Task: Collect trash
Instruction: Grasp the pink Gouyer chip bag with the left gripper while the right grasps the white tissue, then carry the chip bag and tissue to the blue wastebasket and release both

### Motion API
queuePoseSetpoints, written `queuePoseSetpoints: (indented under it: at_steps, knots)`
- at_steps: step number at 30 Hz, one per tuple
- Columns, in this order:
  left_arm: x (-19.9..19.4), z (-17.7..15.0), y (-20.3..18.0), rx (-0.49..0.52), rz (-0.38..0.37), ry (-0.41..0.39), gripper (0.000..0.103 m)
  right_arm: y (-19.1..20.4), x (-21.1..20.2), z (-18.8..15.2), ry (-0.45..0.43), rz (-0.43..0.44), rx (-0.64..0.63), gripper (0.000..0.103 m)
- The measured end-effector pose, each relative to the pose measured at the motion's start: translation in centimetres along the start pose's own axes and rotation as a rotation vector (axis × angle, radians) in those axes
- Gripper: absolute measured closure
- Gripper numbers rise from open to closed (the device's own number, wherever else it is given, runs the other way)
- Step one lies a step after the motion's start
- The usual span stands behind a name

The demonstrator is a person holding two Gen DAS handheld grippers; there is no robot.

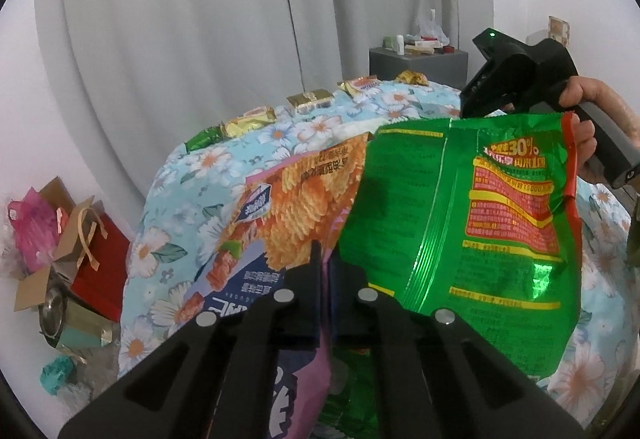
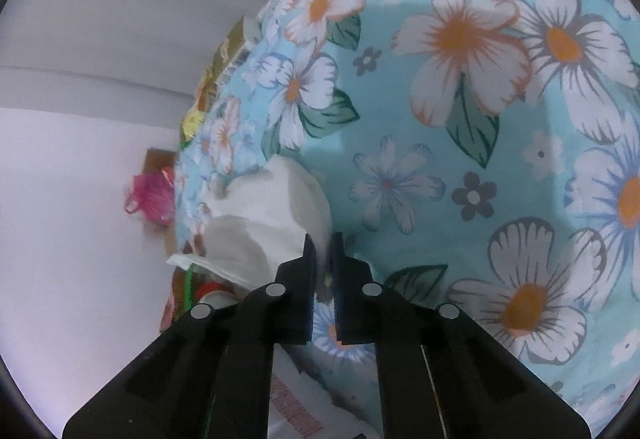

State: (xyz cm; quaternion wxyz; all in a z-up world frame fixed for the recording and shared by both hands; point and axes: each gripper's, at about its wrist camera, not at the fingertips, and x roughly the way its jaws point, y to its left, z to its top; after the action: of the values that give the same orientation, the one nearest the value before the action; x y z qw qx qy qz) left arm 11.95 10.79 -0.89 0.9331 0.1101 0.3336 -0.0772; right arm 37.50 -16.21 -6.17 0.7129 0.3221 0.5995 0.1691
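My left gripper (image 1: 326, 255) is shut on two empty snack bags, a green foil bag (image 1: 472, 223) and an orange and purple chip bag (image 1: 280, 223), held above the floral tablecloth (image 1: 168, 251). My right gripper (image 2: 323, 239) is shut on a crumpled white tissue (image 2: 260, 223) at the table's left edge. The right gripper's body and the hand holding it (image 1: 532, 79) show behind the green bag in the left wrist view. Small gold and green wrappers (image 1: 308, 101) lie along the table's far edge.
The floral tablecloth (image 2: 480, 139) fills the right wrist view. Boxes, a red gift bag (image 1: 100, 271) and a pink bag (image 1: 32, 231) sit on the floor at the left. A grey cabinet (image 1: 416, 65) with small items stands by the white curtain.
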Motion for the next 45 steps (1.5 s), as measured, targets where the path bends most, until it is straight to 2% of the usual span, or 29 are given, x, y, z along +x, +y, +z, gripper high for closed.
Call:
queuePoseSetpoints:
  at_steps: [3, 15, 21, 27, 29, 34, 39, 45]
  knots:
    - [-0.6, 0.2, 0.1, 0.006, 0.015, -0.019, 0.101, 0.4, -1.8, -0.1, -0.054, 0.033, -0.028, 0.100]
    - [-5.9, 2.8, 2.0, -0.002, 0.143, -0.180, 0.102, 4.6, -11.0, -1.0, -0.317, 0.104, -0.187, 0.100]
    - [-9.1, 4.1, 2.3, 0.010, 0.189, -0.266, 0.102, 5.2, -16.1, -2.7, -0.418, 0.141, -0.224, 0.100]
    - [-12.1, 5.5, 2.3, 0.023, 0.197, -0.350, 0.102, 5.2, -20.6, -5.3, -0.510, 0.160, -0.259, 0.100]
    - [-13.3, 6.1, 2.0, 0.026, 0.174, -0.380, 0.102, 4.9, -22.2, -6.5, -0.540, 0.166, -0.270, 0.100]
    - [-15.6, 7.7, 0.6, 0.028, 0.063, -0.440, 0.102, 3.6, -25.6, -8.9, -0.602, 0.166, -0.267, 0.100]
    - [-16.8, 9.6, -2.3, 0.050, -0.098, -0.481, 0.102, 1.1, -28.8, -11.9, -0.666, 0.148, -0.238, 0.100]
    - [-16.7, 12.6, -7.4, 0.112, -0.310, -0.476, 0.102, -3.6, -33.8, -16.7, -0.798, 0.083, -0.165, 0.100]
